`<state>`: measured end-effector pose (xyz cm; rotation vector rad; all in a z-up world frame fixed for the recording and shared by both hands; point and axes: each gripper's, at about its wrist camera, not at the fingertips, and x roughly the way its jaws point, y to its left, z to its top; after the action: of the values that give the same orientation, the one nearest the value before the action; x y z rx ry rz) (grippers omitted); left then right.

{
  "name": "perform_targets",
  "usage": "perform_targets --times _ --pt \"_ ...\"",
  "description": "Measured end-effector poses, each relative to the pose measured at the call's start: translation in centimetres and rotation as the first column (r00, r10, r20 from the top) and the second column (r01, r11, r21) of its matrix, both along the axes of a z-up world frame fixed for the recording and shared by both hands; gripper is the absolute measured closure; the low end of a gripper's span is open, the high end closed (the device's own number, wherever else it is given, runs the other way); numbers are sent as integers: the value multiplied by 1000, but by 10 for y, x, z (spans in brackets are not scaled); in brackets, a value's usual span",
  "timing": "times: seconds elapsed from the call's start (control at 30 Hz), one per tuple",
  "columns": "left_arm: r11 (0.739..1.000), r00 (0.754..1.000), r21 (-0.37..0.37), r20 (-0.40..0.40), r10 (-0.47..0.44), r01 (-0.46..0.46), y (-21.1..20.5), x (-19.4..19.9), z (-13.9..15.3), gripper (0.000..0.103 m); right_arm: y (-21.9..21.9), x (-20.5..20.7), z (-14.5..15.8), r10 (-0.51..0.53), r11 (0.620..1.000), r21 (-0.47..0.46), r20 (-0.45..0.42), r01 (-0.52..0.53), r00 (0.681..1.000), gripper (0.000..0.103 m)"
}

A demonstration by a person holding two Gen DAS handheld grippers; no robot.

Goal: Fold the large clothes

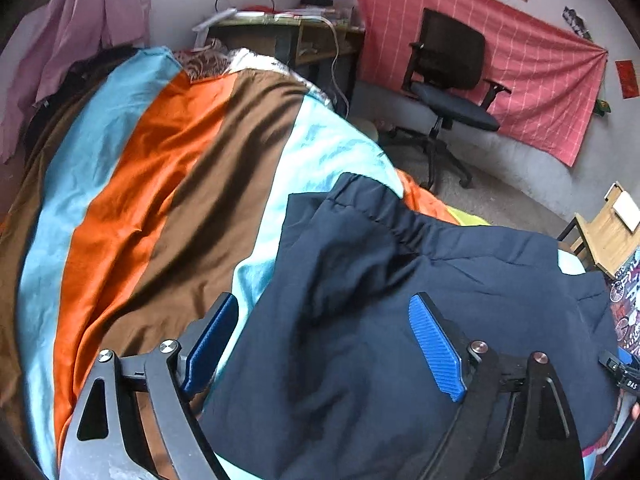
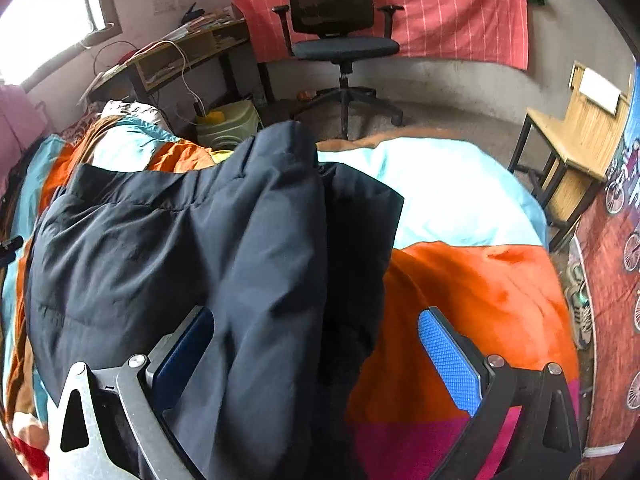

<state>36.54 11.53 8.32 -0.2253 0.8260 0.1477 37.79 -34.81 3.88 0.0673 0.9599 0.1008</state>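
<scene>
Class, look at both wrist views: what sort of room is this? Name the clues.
Probably a bedroom that doubles as a study: a bed under a striped cover, a cluttered desk and an office chair.

A: Background only. Striped bedcover in orange, brown and light blue spread over the bed.

B: Right wrist view adds a magenta band at the near edge. Past the bed, black mesh-back office chair with grey seat on a grey floor.

A: Pink-red grid-patterned cloth hangs on the wall behind the chair.

B: Cluttered wooden desk with shelf left of the chair, white cable trailing down from it. Pale green plastic container on the floor just beside the bed.

A: Small light wooden table at right. Pink garment hanging top left.
</scene>
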Motion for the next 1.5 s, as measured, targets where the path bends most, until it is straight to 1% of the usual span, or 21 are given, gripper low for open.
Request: perform_targets --times 0.07,0.17,0.37,0.5,0.63,0.77,0.83,0.97,1.17,1.3,1.37,1.5 --pt "1000 1000 -8 19 -5 5 -5 -7 5 18 3 -5 4 6 1000 -21 10 -5 1000 0" --pt "1000 999 -15 45 -19 20 -9 -16 14 16 7 -16 16 13 999 -36 53 -11 999 0" --pt "999 991 -7 124 -47 48 -23 -41 37 15 7 -34 38 -5 1000 -7 113 6 994 0" --pt "998 987 0 150 -63 63 -31 -54 46 14 12 -50 52 -15 1000 6 150 14 989 0" --pt "996 980 26 180 -88 85 -43 -69 52 12 20 -67 66 -18 1000 26 189 13 982 0" --pt "992 972 52 199 -126 118 -57 -84 55 7 32 -88 79 -20 999 50 228 8 973 0" --pt "988 967 79 206 -148 134 -64 -92 55 2 37 -98 83 -21 998 66 242 5 970 0" --pt "981 952 113 246 -182 158 -74 -111 57 2 49 -119 88 -19 997 83 270 -3 963 0" --pt "969 920 168 320 -226 180 -88 -144 62 2 63 -152 94 -21 997 79 326 -5 945 0" --pt "963 902 184 353 -251 196 -93 -164 63 2 73 -176 98 -13 998 65 364 -12 931 0" --pt "957 895 198 355 -269 210 -96 -173 63 2 78 -187 101 1 998 54 381 -23 925 0" --pt "952 877 227 390 -281 205 -99 -193 63 2 85 -205 105 7 998 48 419 -29 908 0"
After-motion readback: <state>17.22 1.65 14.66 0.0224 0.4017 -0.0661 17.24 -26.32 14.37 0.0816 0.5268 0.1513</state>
